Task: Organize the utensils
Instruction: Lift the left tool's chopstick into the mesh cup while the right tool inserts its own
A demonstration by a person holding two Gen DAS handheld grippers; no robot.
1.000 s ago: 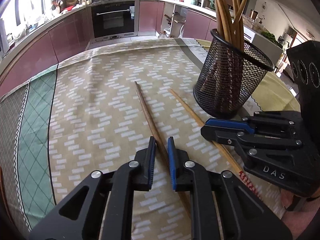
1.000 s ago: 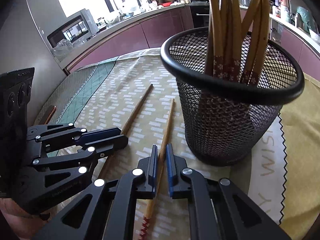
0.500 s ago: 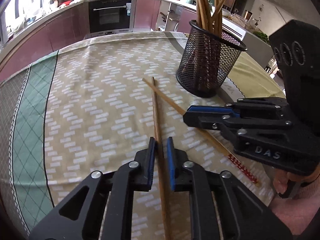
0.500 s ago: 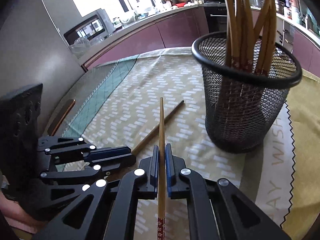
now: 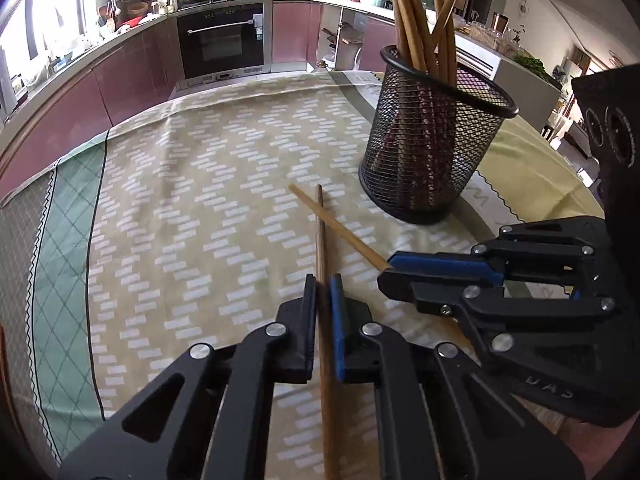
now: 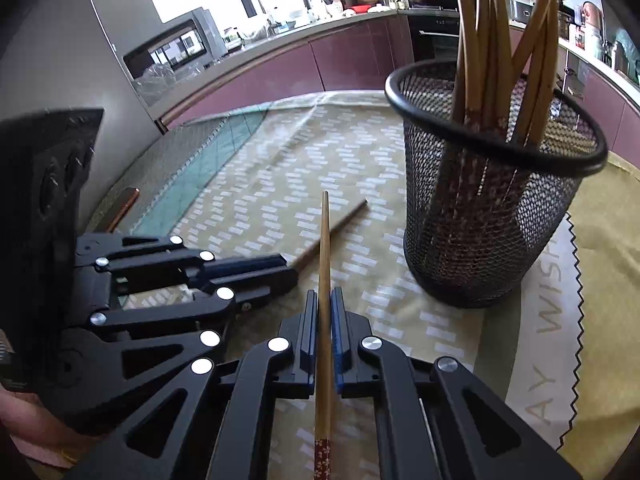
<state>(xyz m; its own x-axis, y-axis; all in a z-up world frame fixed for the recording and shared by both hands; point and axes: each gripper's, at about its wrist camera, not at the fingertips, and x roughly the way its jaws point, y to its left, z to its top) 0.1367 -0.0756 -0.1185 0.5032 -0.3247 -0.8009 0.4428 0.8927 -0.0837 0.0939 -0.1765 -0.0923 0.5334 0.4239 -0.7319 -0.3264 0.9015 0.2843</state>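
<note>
My left claw (image 5: 322,292) is clenched on a dark chopstick (image 5: 320,232), my right claw (image 6: 325,308) on a paler chopstick (image 6: 324,248); their tips cross above the beige patterned tablecloth (image 5: 200,200) beside the mesh holder (image 5: 432,148) full of chopsticks. Behind: maroon cabinets (image 5: 132,76) and an oven (image 5: 224,40).

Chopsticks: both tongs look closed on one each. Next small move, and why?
Probably lift the right tongs and carry their light chopstick up over the mesh holder's rim. It is clamped, the holder stands just right of it with other chopsticks upright inside, and the left tongs clamp the dark chopstick crossing it.
</note>
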